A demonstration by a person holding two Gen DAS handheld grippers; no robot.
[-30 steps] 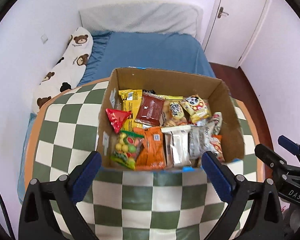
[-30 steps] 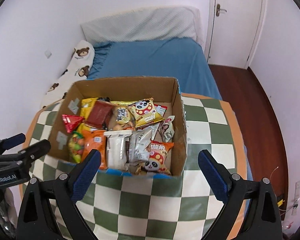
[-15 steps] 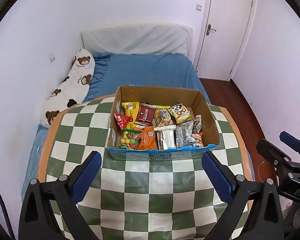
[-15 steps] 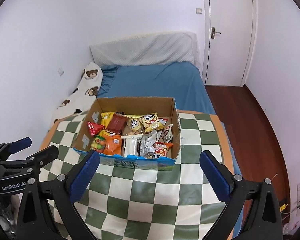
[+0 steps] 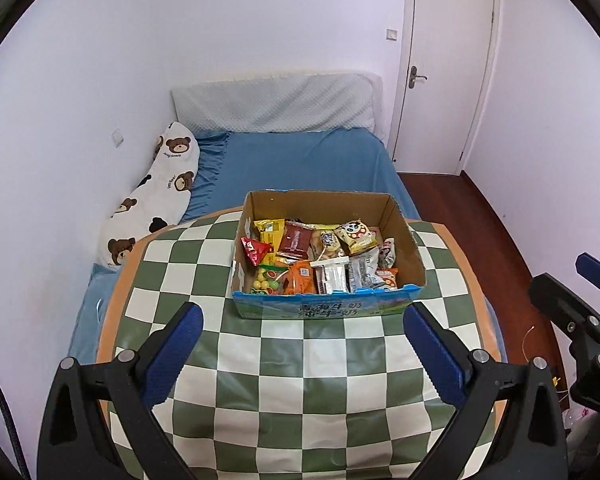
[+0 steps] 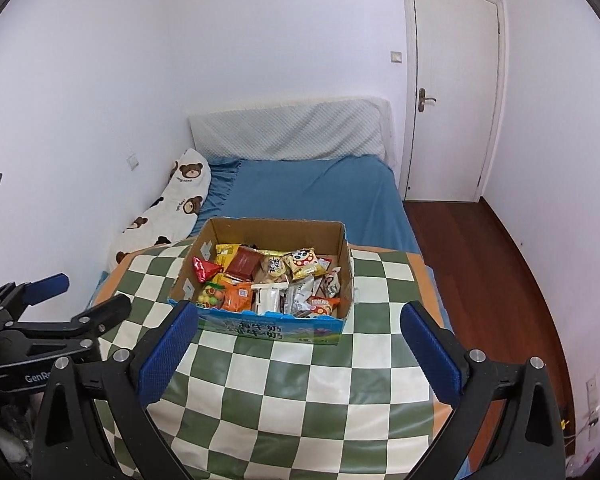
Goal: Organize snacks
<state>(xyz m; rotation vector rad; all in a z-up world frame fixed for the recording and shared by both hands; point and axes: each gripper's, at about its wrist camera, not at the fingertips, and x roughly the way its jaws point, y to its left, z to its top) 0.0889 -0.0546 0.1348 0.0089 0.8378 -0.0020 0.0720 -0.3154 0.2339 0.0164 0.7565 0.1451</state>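
A cardboard box (image 5: 410, 248) full of snack packets (image 5: 318, 258) stands on the far part of a green-and-white checkered table (image 5: 292, 364). It also shows in the right wrist view (image 6: 346, 260), with the packets (image 6: 268, 280) inside. My left gripper (image 5: 302, 342) is open and empty, held back above the table's near part. My right gripper (image 6: 298, 340) is open and empty too, at about the same distance from the box. Each gripper shows at the edge of the other's view.
A bed with a blue sheet (image 5: 300, 164) lies beyond the table, with a bear-print pillow (image 5: 156, 196) along the left wall. A white door (image 5: 444, 64) and wooden floor (image 5: 488, 220) are at the right. The table edge (image 5: 108, 316) drops off at the left.
Both grippers have pulled back and up from the box, which now looks smaller and farther. More of the table and room shows. Jaws stay open.
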